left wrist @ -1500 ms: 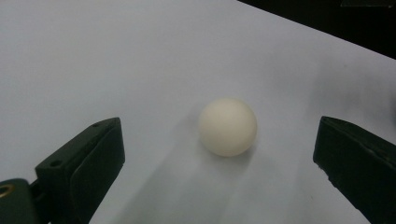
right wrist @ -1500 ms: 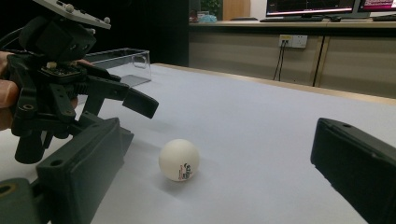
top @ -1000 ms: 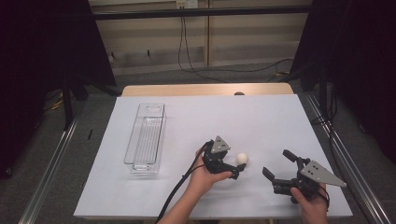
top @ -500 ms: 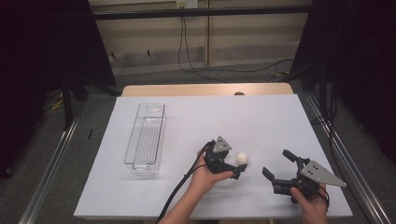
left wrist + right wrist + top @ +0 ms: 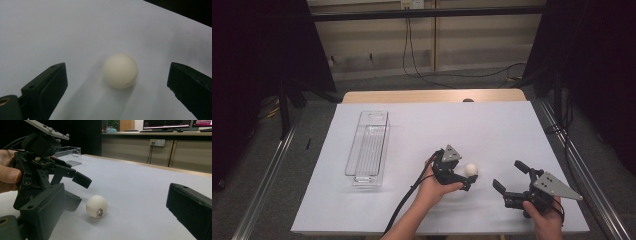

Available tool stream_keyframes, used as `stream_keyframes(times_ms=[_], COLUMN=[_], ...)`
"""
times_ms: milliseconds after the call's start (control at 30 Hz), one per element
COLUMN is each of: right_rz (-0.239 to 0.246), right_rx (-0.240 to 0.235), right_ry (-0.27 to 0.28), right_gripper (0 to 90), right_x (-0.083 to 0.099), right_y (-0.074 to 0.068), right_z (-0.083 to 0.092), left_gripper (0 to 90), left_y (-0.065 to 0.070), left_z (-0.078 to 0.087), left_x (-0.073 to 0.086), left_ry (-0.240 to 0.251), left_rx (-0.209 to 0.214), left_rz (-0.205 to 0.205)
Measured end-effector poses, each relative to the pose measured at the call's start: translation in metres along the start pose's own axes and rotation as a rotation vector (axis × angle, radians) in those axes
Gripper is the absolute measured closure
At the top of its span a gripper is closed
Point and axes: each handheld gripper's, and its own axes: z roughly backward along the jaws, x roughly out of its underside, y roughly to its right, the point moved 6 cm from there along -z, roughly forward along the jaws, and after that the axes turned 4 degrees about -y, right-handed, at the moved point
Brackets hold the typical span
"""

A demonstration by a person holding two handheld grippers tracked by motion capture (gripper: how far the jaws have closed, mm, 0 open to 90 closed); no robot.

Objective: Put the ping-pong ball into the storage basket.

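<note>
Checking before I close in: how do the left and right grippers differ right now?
The left gripper has the white ball between its open jaws; the right gripper has nothing between its own. The left sits mid-table, the right nearer the table's front right corner. Both are open.

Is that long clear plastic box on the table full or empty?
Empty. In the high view the clear plastic box shows just its ribbed bottom through the walls, and the small white ball lies outside it on the table.

A lab: black curtains (image 5: 257,60); computer monitors (image 5: 166,123); wall sockets (image 5: 156,142).
</note>
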Motion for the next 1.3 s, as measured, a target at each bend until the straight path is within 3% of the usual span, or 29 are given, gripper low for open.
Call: stream_keyframes(times_ms=[267, 333, 500, 1300], right_rz=[-0.003, -0.002, -0.003, 0.000], right_rx=[-0.003, -0.003, -0.003, -0.004], right_ry=[-0.001, -0.002, -0.001, 0.000], right_gripper=[2.3, 2.3, 2.3, 2.3], right_x=[0.000, 0.000, 0.000, 0.000], right_y=[0.000, 0.000, 0.000, 0.000], right_z=[0.000, 0.000, 0.000, 0.001], left_gripper=[3.5, 3.9, 5.4, 19.6], left_y=[0.000, 0.000, -0.002, -0.002], left_z=[-0.004, -0.005, -0.005, -0.014], left_x=[-0.002, -0.002, -0.003, -0.002], left_ry=[-0.028, -0.023, -0.032, -0.059], left_rx=[-0.006, -0.011, -0.014, 0.028], left_rz=[-0.010, 0.003, -0.015, -0.040])
